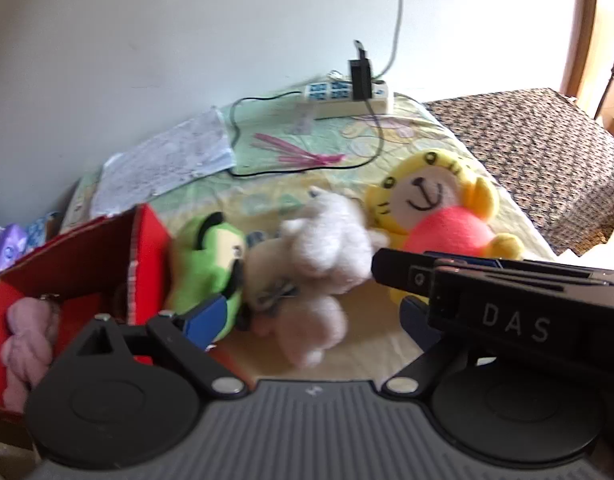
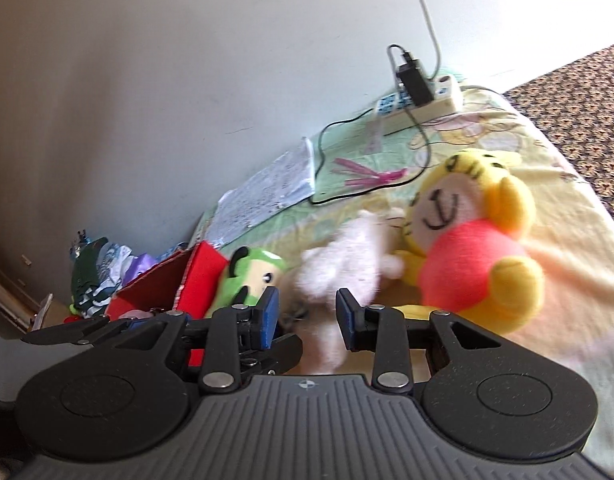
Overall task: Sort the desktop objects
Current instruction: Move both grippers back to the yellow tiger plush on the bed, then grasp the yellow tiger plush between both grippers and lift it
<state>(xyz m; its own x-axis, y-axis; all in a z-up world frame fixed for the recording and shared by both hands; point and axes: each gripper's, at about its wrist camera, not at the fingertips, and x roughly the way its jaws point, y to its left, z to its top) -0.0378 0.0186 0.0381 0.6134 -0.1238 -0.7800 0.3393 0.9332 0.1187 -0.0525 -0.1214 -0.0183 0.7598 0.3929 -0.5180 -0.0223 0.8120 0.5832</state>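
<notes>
From your left wrist view, the left gripper is spread wide and holds nothing, its blue pads either side of a blurred white plush lying on the patterned worktop. A green plush leans against the red box on the left, and a pink plush is already inside the box. The yellow tiger plush lies just right of the white one, partly behind the other gripper's black body. The box looks like the sorting target, so move the white plush towards its open top, keeping clear of the green plush at its wall.

From your right wrist view, the right gripper is also released, its jaws apart around the lower part of the white plush but not visibly pressing it. The tiger touches the white plush on the right, the green plush sits just to the left. Push further in before closing, so the pads catch the body rather than loose fur, and squeeze gently: the toy will compress. The black cable and power strip lie well behind.
</notes>
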